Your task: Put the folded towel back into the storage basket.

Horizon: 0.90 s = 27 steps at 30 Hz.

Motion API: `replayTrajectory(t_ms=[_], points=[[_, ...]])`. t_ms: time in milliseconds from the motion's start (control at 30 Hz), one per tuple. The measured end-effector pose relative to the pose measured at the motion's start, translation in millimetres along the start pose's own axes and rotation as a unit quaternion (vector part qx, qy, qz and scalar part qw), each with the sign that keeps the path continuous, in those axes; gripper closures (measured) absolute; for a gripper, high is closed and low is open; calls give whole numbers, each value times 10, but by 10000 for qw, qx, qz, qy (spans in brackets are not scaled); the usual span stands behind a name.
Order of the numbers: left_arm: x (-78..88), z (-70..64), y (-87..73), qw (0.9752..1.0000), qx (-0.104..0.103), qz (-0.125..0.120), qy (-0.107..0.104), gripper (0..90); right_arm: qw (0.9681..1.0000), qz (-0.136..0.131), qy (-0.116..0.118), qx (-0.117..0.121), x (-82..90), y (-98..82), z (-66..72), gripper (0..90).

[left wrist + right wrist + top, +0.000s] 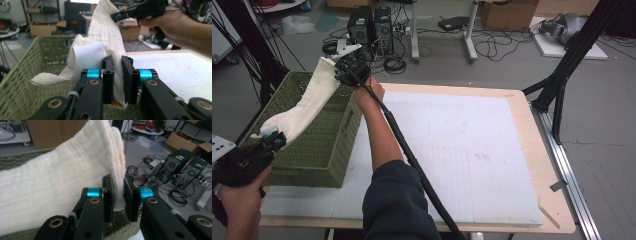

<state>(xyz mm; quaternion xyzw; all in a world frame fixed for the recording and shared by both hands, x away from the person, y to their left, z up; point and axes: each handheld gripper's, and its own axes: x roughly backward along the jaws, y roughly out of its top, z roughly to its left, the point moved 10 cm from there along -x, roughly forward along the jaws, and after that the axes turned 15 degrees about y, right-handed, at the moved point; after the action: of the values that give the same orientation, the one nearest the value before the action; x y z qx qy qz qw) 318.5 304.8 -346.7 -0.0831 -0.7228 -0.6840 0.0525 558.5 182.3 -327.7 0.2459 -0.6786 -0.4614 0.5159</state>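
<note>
A long cream-white cloth (pixel 307 107) hangs stretched over the olive-green woven basket (pixel 319 145) at the table's left. My left gripper (pixel 271 139) is shut on the cloth's near end, above the basket's near left corner. My right gripper (pixel 339 67) is shut on the far end, above the basket's far right corner. In the left gripper view the cloth (pixel 105 32) runs up from my jaws (pixel 117 60) to the right gripper (pixel 117 16), with the basket's rim (pixel 30 62) below. In the right gripper view the cloth's folded edge (pixel 62 177) sits between my jaws (pixel 118 178), above the basket (pixel 22 160).
A white foam board (pixel 462 150) covers most of the wooden table (pixel 547 165) right of the basket. The right gripper's black cable (pixel 412 160) trails across the board toward the near edge. Computer towers (pixel 372 25) and cables lie on the floor behind; a black stand (pixel 562 75) rises at the right.
</note>
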Motion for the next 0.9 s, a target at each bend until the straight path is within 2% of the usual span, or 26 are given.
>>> replayTrajectory(t_ms=[67, 100, 133, 167, 200, 333, 367, 533, 633, 733, 833, 900], points=[[-21, 41, -31, 9998, 130, 104, 64, 735, 10000, -1, 56, -7, -51, 22, 25, 775], [-32, 66, -41, 9994, 285, 180, 108, 682, 9999, 35, 75, -61, -79, 21, 37, 715], [-37, 82, -42, 9990, 375, 201, 136, 595, 10000, 48, -1, -87, -107, 23, 30, 602], [-44, 103, -38, 9983, 500, 202, 198, 522, 9999, 42, -74, -110, -111, 25, 24, 554], [-45, 122, -35, 9980, 557, 187, 229, 468, 9999, -21, -106, -135, -109, 43, 25, 543], [-44, 174, -14, 9974, 624, 108, 330, 382, 9999, -106, -97, -73, -38, 105, 26, 506], [-42, 176, -6, 9973, 646, 84, 330, 372, 9998, -96, -120, -119, -8, 107, 20, 498], [-55, 98, 19, 9981, 567, 26, 223, 335, 9997, -173, -100, -156, 167, 93, -7, 465], [-77, -1, 25, 9989, 468, 33, 73, 300, 9997, -198, -48, -154, 301, 34, -11, 434], [-109, -120, 23, 9986, 497, 148, -113, 258, 9995, -212, 15, -223, 462, -60, -29, 386], [-146, -250, 16, 9990, 295, 191, -265, 181, 9991, -231, 64, -350, 645, -173, -52, 321], [-170, -332, 20, 9992, 184, 173, -322, 175, 9987, -224, 150, -444, 772, -255, -64, 290]])
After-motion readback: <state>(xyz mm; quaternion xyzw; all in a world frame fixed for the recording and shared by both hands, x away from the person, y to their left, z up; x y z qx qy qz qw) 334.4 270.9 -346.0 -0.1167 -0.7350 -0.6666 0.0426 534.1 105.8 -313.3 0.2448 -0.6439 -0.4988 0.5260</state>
